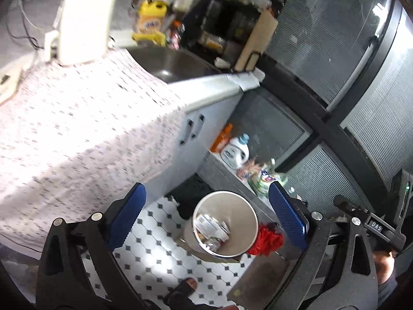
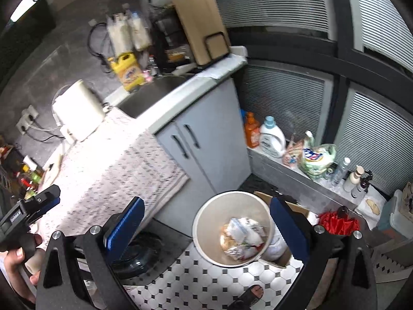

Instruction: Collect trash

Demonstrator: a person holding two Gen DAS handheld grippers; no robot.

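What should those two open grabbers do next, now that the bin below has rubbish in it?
Probably swing back toward the counter to look for more rubbish. Both the left gripper and the right gripper are open with nothing between their fingers, and the bin on the floor already holds crumpled wrappers.

One bin, two detergent bottles (orange, white), one cutting board

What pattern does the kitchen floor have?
White tiles with small dark diamond insets on the floor, clearest in the right wrist view.
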